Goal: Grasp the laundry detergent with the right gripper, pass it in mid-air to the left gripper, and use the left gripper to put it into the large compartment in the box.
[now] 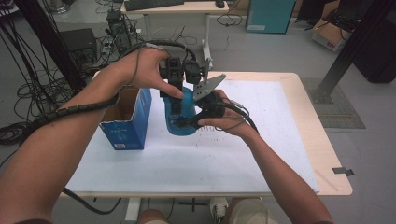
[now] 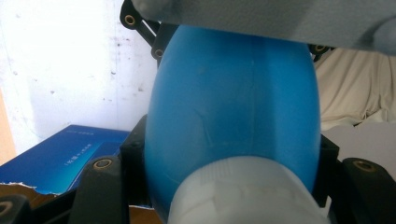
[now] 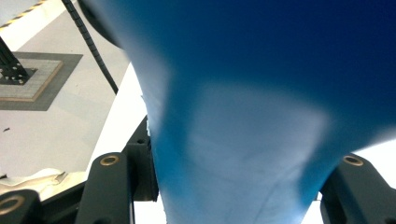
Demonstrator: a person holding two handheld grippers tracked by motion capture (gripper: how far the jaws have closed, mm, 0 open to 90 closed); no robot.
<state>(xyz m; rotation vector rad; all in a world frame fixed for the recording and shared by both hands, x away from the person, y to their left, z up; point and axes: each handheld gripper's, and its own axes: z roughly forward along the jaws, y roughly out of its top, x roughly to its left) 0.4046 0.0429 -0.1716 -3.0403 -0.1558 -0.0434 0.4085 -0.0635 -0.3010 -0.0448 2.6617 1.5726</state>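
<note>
Both my grippers are clenched on the blue bottle (image 1: 182,112), held above the white table (image 1: 261,140): my right gripper (image 1: 198,119) on its lower end, my left gripper (image 1: 176,93) higher up. Beyond stands the open blue box (image 1: 133,121). Next, I judge, one must let go.
</note>
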